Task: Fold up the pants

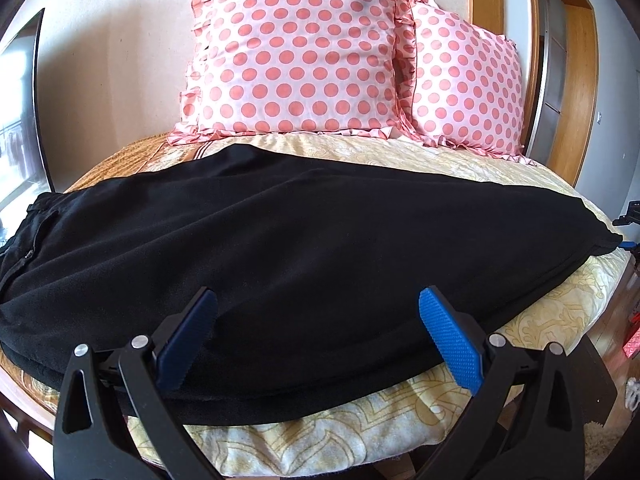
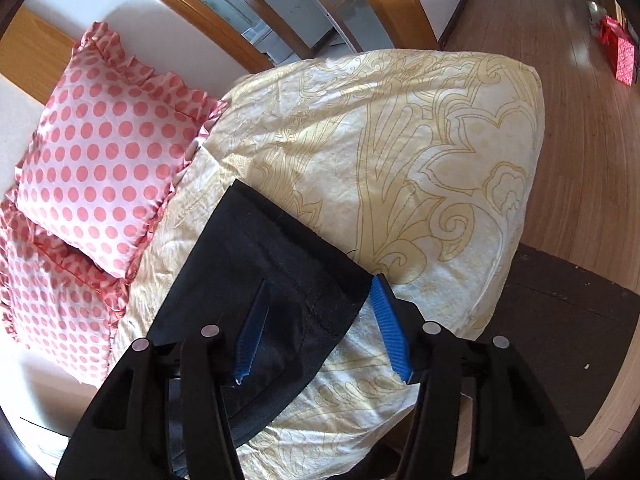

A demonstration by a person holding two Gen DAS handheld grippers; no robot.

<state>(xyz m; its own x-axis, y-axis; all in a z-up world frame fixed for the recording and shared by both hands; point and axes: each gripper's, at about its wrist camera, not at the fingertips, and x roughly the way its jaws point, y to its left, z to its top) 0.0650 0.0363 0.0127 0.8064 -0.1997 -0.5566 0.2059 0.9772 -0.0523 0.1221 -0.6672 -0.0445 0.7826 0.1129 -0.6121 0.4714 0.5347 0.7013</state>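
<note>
Left claw (image 1: 316,336) spread wide over black pants (image 1: 300,240), right claw (image 2: 320,328) wide, straddling hem (image 2: 288,248)

No readable text, label, brand, number or sign in either of my wrist views. Red gift bag (image 2: 624,58) on floor carries pattern only, too small and blurred for me to make out lettering.
</note>
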